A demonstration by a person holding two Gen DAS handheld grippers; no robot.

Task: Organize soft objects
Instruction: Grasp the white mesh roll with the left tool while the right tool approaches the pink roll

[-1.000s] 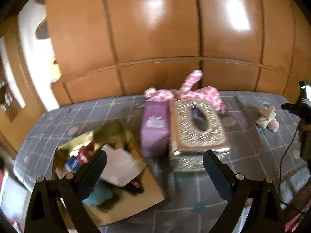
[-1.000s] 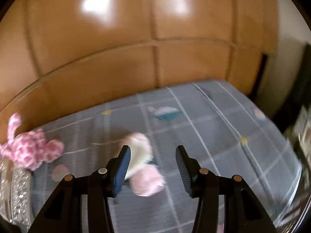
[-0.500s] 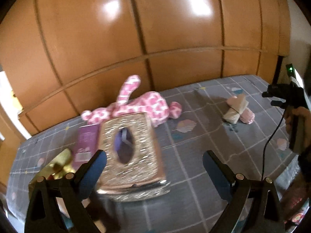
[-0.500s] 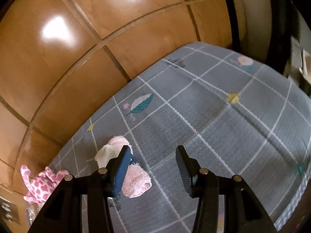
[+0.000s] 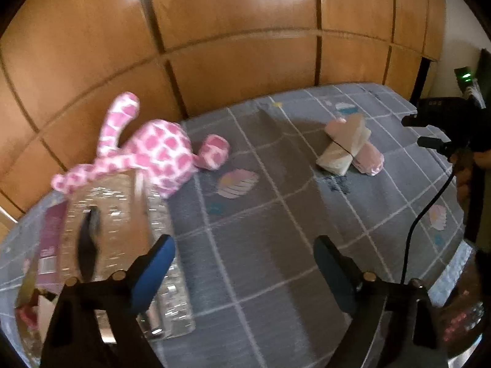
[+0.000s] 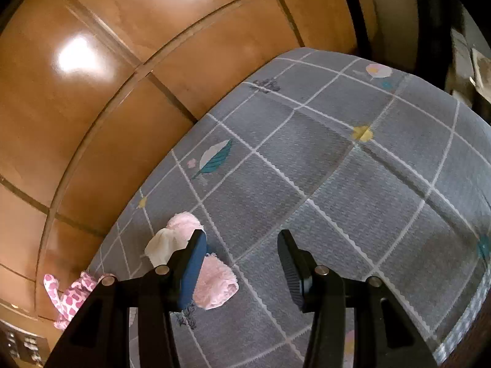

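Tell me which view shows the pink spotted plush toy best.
The left wrist view: the pink spotted plush toy lies in full sight behind the glittery tissue box. The right wrist view catches only a part of it at the lower left edge.

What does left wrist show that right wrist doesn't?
Left wrist only: the glittery tissue box, the purple pack beside it, the right claw's body seen from outside, and the empty left claw, whose jaws have just been closing.

Right wrist only: the right claw from behind, empty, and a teal feather print.

Both: the pink spotted plush, the rolled pink and cream cloths, the grey checked cover, the wooden panels.
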